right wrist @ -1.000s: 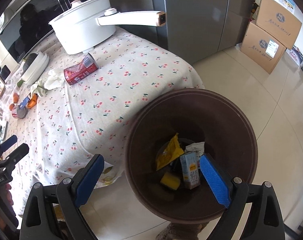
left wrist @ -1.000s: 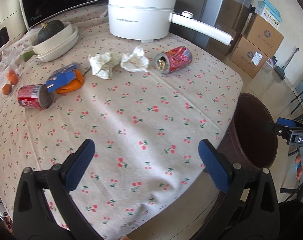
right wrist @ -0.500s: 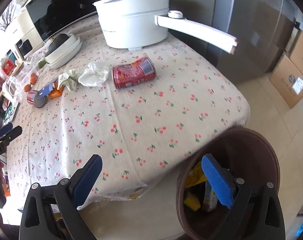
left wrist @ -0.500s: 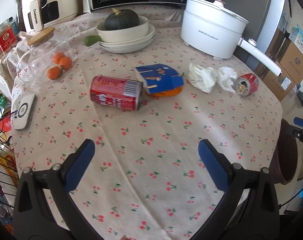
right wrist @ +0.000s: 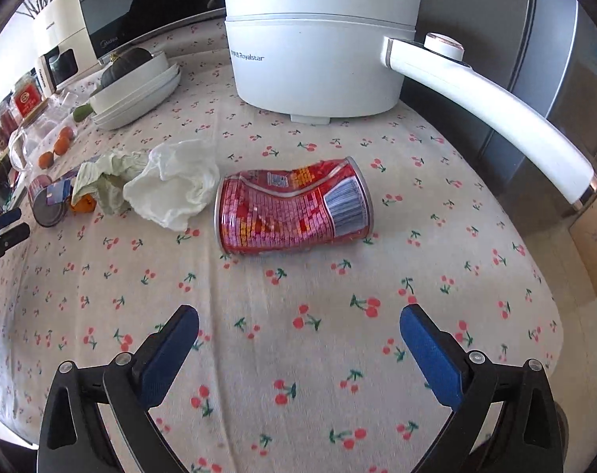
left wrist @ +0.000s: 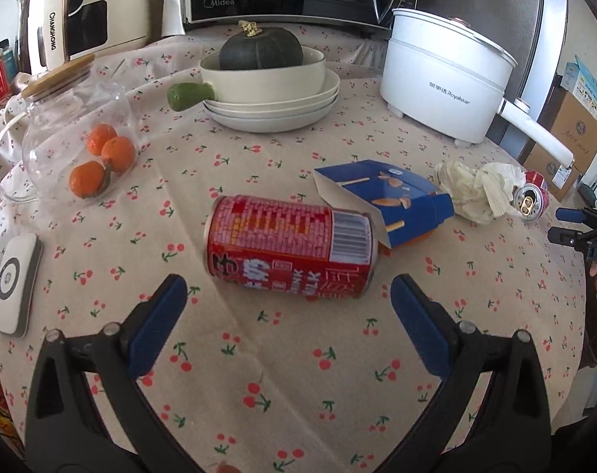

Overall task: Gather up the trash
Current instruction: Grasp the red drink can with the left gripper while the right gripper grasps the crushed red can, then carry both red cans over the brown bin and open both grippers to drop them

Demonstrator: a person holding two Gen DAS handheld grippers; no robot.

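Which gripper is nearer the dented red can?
Right. The right gripper faces the dented red can, jaws open. The left gripper is across the table at the other can.

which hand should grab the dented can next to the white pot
Right, probably. The right gripper is open with the dented can straight ahead between its fingers' line. From the left gripper that can lies far off at the table's edge, and an undented can is nearer.
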